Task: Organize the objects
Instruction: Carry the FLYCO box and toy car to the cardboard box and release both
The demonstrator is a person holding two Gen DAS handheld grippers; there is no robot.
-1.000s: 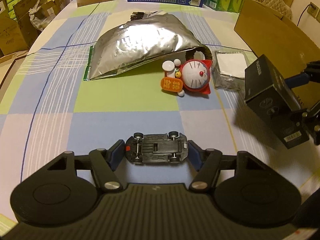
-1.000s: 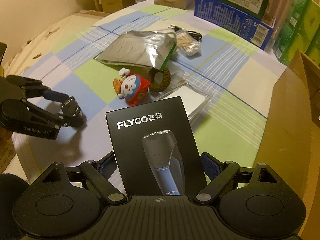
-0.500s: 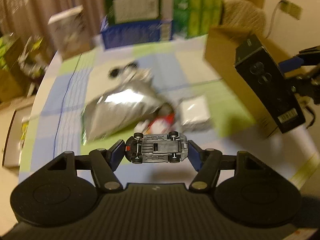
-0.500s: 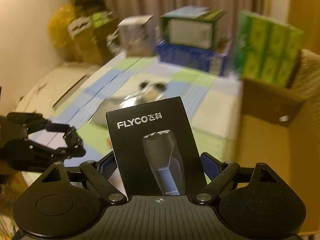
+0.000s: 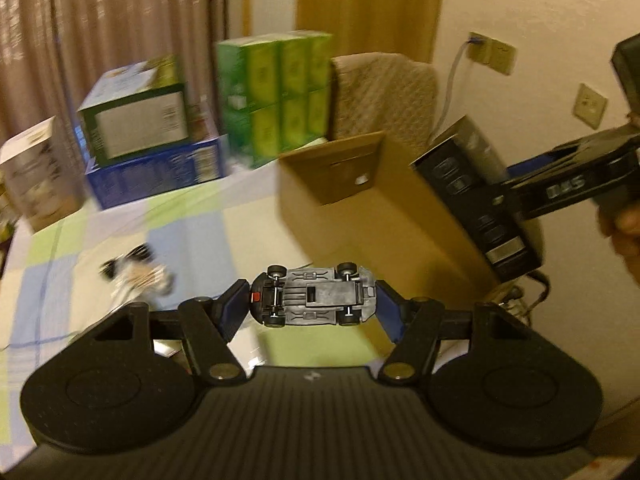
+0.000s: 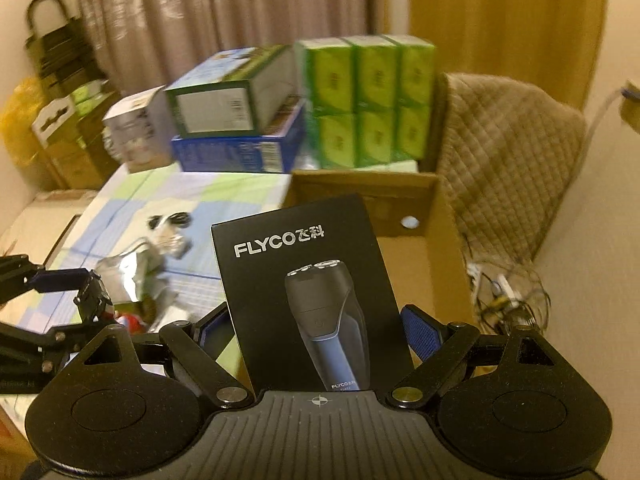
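Grey plastic underside up: small toy car [image 5: 314, 296], wheels toward the camera, clamped nose-to-tail between the blue pads of the left gripper [image 5: 312, 304]. Its long axis runs straight across the jaws, which stand at middling width, pressed on both ends of the car. It hangs above the checked green-and-blue cloth of the bench [image 5: 120, 232].

Right gripper [image 6: 316, 328]: jaws wide, holding a black cardboard shaver box [image 6: 308, 292] printed FLYCO, upright, long axis pointing away from the camera, pads on its two narrow sides.

Landmark: open brown cardboard carton [image 6: 404, 200] at the bench edge. Seen from the right wrist, the shaver box sits just in front of the carton's open mouth, nearly in line with it. Seen from the left wrist, the carton [image 5: 360, 184] lies beyond the car and to its right, with the shaver box [image 5: 476, 200] tilted over the carton's near right side.

Judgement: the right hand is nearer the carton; the car needs to travel forward and rightward. Both loads converge on one opening, so collision is the risk.

Beyond the carton: stacked green boxes [image 6: 368, 100], quilted chair back [image 6: 508, 152], curtains.
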